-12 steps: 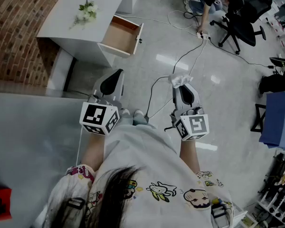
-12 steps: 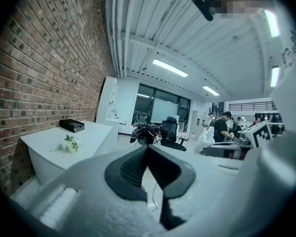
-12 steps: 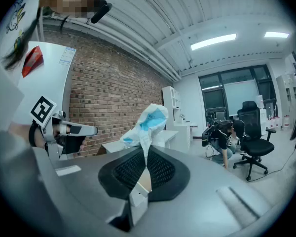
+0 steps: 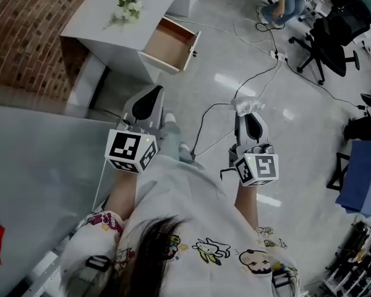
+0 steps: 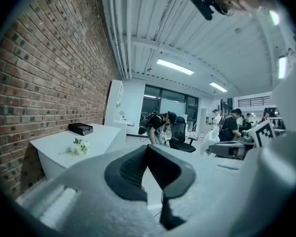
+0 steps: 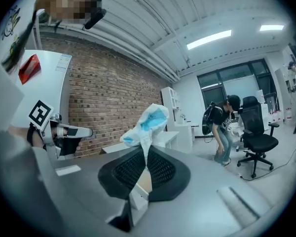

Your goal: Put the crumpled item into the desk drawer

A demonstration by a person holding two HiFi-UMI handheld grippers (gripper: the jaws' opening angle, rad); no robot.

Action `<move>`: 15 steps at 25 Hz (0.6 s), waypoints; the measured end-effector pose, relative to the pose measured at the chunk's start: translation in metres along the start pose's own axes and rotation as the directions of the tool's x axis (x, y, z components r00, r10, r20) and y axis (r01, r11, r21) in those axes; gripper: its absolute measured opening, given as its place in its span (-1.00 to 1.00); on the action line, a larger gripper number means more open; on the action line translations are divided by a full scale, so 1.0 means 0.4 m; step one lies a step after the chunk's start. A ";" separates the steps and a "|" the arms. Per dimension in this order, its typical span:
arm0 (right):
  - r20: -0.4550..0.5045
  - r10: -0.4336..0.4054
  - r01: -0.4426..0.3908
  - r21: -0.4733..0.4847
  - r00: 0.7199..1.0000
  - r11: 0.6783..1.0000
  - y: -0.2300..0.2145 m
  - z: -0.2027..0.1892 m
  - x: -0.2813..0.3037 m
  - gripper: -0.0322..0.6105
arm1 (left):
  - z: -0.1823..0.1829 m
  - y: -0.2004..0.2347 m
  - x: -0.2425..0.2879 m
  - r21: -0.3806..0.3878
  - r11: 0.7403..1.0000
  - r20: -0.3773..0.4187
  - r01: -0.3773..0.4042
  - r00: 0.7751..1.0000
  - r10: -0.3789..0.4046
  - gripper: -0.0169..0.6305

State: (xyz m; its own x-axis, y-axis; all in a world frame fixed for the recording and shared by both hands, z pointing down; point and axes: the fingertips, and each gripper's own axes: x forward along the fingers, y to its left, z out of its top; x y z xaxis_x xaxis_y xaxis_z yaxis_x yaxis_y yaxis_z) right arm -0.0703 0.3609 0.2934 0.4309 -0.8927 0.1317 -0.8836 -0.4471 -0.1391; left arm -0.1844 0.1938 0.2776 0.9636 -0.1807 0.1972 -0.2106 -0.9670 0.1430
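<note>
- The right gripper (image 4: 247,112) is held out in front of the person, above a pale glossy floor (image 4: 204,67). Its jaws are clamped on the crumpled item (image 4: 246,104).
- In the right gripper view, the crumpled item (image 6: 147,122) is a white wad with light blue patches. It is pinched at its lower end between the two dark ribbed pads (image 6: 126,171) and stands up past the tips of the right gripper (image 6: 144,154).
- The left gripper (image 4: 154,93) is level with the right one and well apart from it. In the left gripper view, the tips of the left gripper (image 5: 148,149) are together, with nothing between them.
- Ahead of the left gripper, and well apart from it, stands a white desk (image 4: 105,26). Its drawer (image 4: 171,44) is pulled open and shows a light wooden inside.
- The drawer lies ahead and to the left of the right gripper, well away from the crumpled item.
- A small bunch of white flowers (image 4: 127,8) lies on the desk top, beyond the left gripper. A black box (image 5: 81,128) sits farther back on the desk.
- A brick wall (image 4: 18,36) runs along the left gripper's left side.
- A cable (image 4: 226,104) trails over the floor between the two grippers.
- Far ahead of the right gripper is a black office chair (image 6: 256,132), with a person (image 6: 221,125) bending forward beside it.
</note>
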 end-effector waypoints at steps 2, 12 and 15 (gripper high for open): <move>-0.008 0.012 -0.012 0.006 1.000 1.000 -0.002 -0.006 0.030 -0.85 | -0.002 0.017 0.020 0.002 1.000 -0.004 -0.006 1.000 0.006 -0.94; -0.052 0.065 -0.064 0.029 0.997 0.998 -0.047 -0.001 0.313 -0.85 | 0.033 0.185 0.233 -0.023 0.999 -0.003 -0.032 0.999 0.032 -0.94; -0.064 0.081 -0.080 0.021 0.995 0.997 -0.059 0.018 0.439 -0.85 | 0.058 0.265 0.314 -0.026 0.999 -0.008 -0.041 0.999 0.040 -0.94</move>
State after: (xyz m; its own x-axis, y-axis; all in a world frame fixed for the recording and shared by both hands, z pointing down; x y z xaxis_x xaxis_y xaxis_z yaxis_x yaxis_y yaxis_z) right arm 0.0276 0.2144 0.3129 0.3450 -0.9206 0.1828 -0.9113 -0.3752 -0.1696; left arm -0.0820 0.0645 0.2951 0.9529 -0.2181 0.2106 -0.2537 -0.9540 0.1597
